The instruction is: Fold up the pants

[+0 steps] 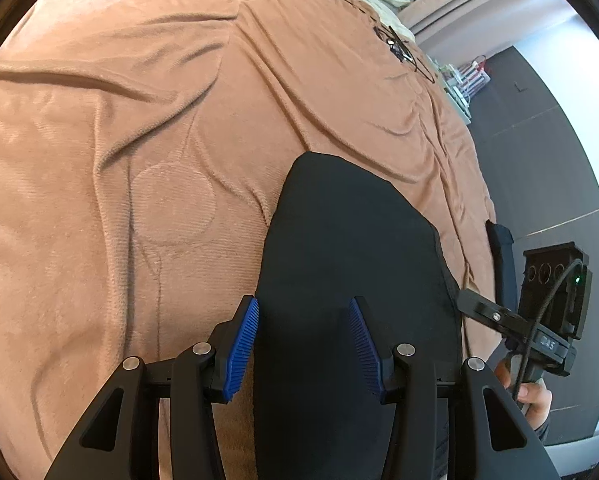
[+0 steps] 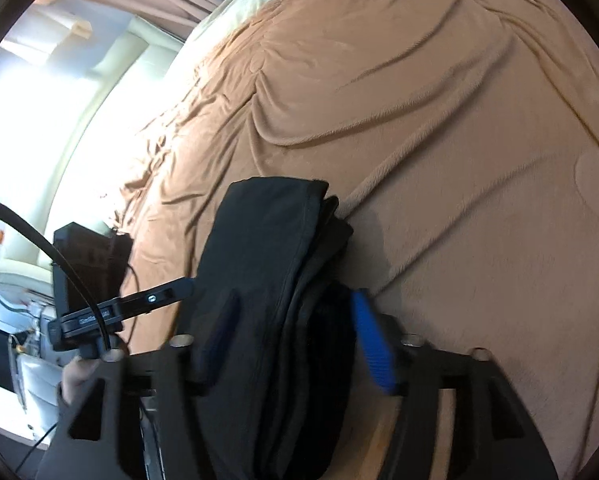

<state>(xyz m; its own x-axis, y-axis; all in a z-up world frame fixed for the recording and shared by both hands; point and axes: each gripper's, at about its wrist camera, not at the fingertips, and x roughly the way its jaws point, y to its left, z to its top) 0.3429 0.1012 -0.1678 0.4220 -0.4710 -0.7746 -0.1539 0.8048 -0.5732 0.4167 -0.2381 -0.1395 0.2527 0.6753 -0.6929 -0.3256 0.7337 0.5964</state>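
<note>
- Left claw (image 1: 303,344): blue pads standing apart, nothing pinched; black cloth passing under and between them, pads not seen pressing on it.
- Right claw (image 2: 295,340): blurred, jaws standing apart astride the stacked edge of the cloth; no firm pinch visible, so read as released.
- Directly ahead of both claws: pants (image 1: 351,248), already folded into a compact black bundle lying flat on the bed (image 1: 139,120).
- From the right wrist view, several layers stacked at the bundle's right side (image 2: 323,240), edges roughly aligned, top layer smooth.
- From the left wrist view, far end of the bundle rounded and neat, no loose leg trailing out.
- Beyond the bundle: brown blanket, wrinkled, with nothing else of the pants spread across it.
- Off to the side of each claw: the other handheld rig, gripped by a hand (image 1: 531,396).
- Judgement: folding looks essentially done; left, at most, a final smoothing or squaring of the layered edge and drawing both claws clear.
</note>
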